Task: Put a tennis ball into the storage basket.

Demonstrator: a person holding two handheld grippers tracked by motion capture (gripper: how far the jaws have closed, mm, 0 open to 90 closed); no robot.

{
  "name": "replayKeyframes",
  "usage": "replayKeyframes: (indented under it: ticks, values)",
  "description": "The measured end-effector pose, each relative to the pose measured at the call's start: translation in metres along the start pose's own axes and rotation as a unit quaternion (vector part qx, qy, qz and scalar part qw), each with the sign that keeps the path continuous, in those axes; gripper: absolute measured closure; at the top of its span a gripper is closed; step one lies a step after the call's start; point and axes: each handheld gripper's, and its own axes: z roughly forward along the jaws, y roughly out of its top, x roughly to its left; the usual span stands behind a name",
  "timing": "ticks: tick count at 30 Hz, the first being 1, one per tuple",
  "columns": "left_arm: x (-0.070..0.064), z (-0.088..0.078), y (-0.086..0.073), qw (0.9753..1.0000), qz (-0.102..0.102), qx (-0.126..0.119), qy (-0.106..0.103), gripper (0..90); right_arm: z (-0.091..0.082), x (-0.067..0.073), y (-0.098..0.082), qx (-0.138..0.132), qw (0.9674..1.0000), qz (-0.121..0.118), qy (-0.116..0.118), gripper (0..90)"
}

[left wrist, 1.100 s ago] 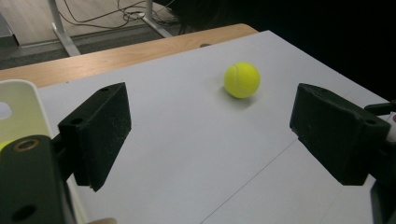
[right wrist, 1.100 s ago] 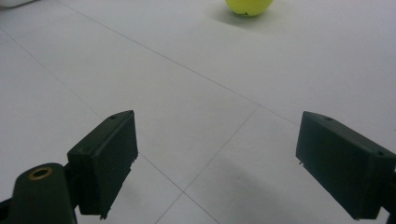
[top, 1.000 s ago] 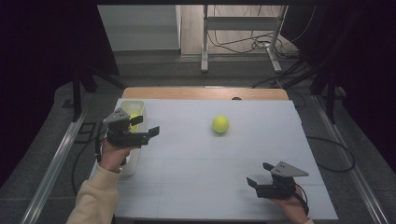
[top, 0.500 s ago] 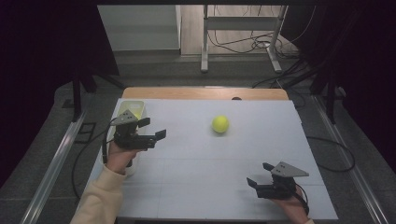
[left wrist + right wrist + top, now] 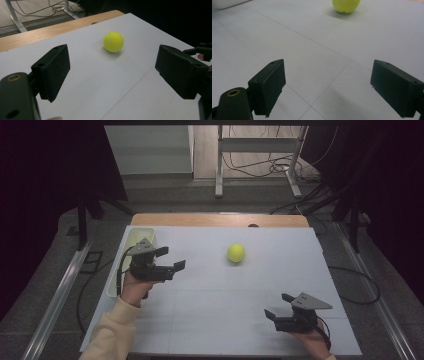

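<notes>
**Reaching for the tennis ball with the left claw**

Judging from the high view, the step in hand is the approach: the left claw [image 5: 170, 259] hangs over the left part of the white surface [image 5: 210, 320], its jaws pointed toward the tennis ball [image 5: 236, 252], which sits alone on the surface, well apart from both claws. A pale bin [image 5: 131, 241] stands at the left edge, just behind the left hand [image 5: 131, 287]. The right claw [image 5: 278, 306] rests low near the front right corner, held by the right hand [image 5: 312, 340], with its jaws apart and nothing between them.

In the left gripper view, the left claw [image 5: 112, 72] is released: its 2 black jaws stand wide, gripping nothing and touching nothing, and the tennis ball [image 5: 113, 41] lies ahead, framed between them but some way off. The bare wooden strip [image 5: 50, 31] of the table's far edge runs behind it.

In the right gripper view, the right claw [image 5: 328, 87] is likewise spread and empty (only the seamed surface [image 5: 287, 45] lies under it), and the tennis ball [image 5: 346, 5] sits far ahead at the top edge.

The next move, as I judge it, calls for carrying the left claw forward and down until the jaws straddle the ball at its widest, then squeezing gently; a round ball may roll away if 1 jaw nudges it first.
</notes>
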Motion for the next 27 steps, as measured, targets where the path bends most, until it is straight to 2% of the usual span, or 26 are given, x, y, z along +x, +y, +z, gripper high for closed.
replayKeyframes:
  ticks: [4,17,27]
  values:
    - [-0.007,0.006,0.001,0.9999,0.010,0.003,0.001,13.9,0.001,0.000,0.000,0.001,1.0000,-0.004,0.003,13.3]
    - [-0.025,0.035,0.001,0.9989,0.034,0.028,-0.014,13.8,-0.001,0.000,-0.001,-0.001,1.0000,0.000,0.007,13.3]
    - [-0.029,0.057,0.001,0.9982,0.033,0.046,-0.018,13.7,-0.001,0.000,-0.001,-0.001,1.0000,0.004,0.005,13.3]
